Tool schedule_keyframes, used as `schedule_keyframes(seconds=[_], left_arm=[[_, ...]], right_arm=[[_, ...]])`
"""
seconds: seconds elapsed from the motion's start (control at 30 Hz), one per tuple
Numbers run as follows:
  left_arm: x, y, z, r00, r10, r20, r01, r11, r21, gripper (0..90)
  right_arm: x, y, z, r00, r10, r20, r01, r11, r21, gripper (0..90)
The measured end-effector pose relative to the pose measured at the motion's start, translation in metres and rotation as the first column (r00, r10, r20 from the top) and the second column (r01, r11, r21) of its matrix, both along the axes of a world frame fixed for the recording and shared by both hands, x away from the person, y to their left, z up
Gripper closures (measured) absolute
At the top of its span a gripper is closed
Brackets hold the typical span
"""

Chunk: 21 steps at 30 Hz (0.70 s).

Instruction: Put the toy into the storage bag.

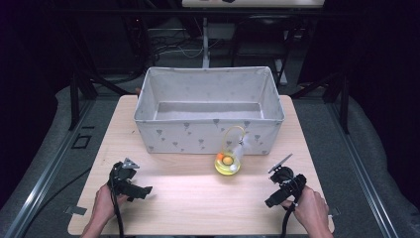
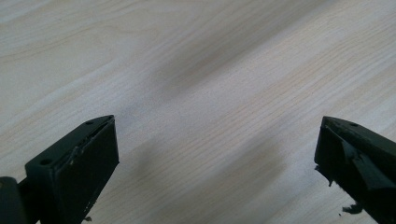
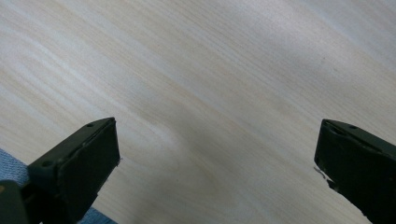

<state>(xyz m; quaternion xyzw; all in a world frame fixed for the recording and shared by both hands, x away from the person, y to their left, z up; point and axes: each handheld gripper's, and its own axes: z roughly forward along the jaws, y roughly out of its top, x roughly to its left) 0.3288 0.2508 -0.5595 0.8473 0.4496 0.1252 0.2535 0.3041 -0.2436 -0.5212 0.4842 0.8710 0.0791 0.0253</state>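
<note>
Left hand-held gripper [image 1: 143,191] is held low over the near left part of the counter [image 1: 198,198], gripped by the person's left hand [image 1: 105,201]. In the left gripper view its jaws are seen spread wide apart, with nothing between them but bare pale wood [image 2: 205,93]. Frayed bits of pad material are noted on the inner face of one jaw.

Right hand-held gripper [image 1: 270,202] is held over the near right part of the counter by the right hand [image 1: 309,206]. In the right gripper view its jaws are likewise spread wide, empty, with wood grain [image 3: 210,93] between them and a strip of grey-blue floor [image 3: 11,163] visible past the counter edge at the lower left.

A small yellow see-through toy bucket [image 1: 228,163] is seen on the counter between the two hand-held grippers but farther forward, well apart from both. It stands just in front of the fabric box [image 1: 208,134], apparently touching or nearly touching its front wall; which cannot be told. Its thin yellow handle [image 1: 233,130] is raised against the box front. Inside, an orange piece and a pale piece are made out; further detail is too small to tell.

The fabric box, light grey with a small dark pattern, occupies the far half of the counter, open at the top.
</note>
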Motion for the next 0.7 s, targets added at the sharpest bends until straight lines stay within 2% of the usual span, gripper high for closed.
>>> schedule_keyframes(seconds=[0.1, 0.13, 0.17, 0.2, 0.37, 0.43, 0.63, 0.7], left_arm=[[0.0, 0.0, 0.0, 1.0, 0.004, 0.005, -0.004, 1.0, 0.003, 0.0], [0.0, 0.0, 0.001, 0.9999, 0.008, 0.012, -0.008, 1.0, 0.006, 0.0], [-0.001, -0.001, 0.001, 0.9999, 0.008, 0.014, -0.008, 0.9999, 0.007, 0.0], [0.0, -0.001, 0.001, 0.9998, 0.007, 0.016, -0.008, 0.9999, 0.011, 0.0], [0.0, -0.002, 0.001, 0.9998, 0.008, 0.02, -0.008, 0.9998, 0.017, 0.0], [-0.001, -0.001, 0.001, 0.9997, 0.01, 0.023, -0.011, 0.9998, 0.017, 0.0], [-0.001, 0.0, 0.001, 0.9995, 0.017, 0.026, -0.018, 0.9997, 0.019, 0.0], [-0.001, 0.0, 0.0, 0.9996, 0.014, 0.023, -0.014, 0.9997, 0.018, 0.0]], right_arm=[[0.0, 0.0, 0.0, 1.0, 0.004, 0.002, -0.004, 1.0, -0.004, 0.0], [0.0, 0.0, 0.0, 0.9999, 0.004, -0.011, -0.004, 1.0, -0.009, 0.0], [-0.001, 0.0, -0.001, 1.0, -0.003, -0.004, 0.003, 1.0, 0.0, 0.0], [-0.001, 0.0, 0.0, 0.9998, 0.004, -0.017, -0.004, 1.0, -0.007, 0.0], [-0.001, 0.001, 0.004, 0.9996, 0.011, -0.027, -0.012, 1.0, -0.009, 0.0], [-0.003, 0.005, 0.007, 1.0, -0.001, 0.004, 0.001, 1.0, -0.003, 0.0], [-0.002, 0.012, 0.019, 0.9997, 0.026, -0.003, -0.026, 1.0, -0.003, 0.0], [-0.002, 0.015, 0.023, 0.9996, 0.027, 0.0, -0.027, 1.0, 0.012, 0.0]])
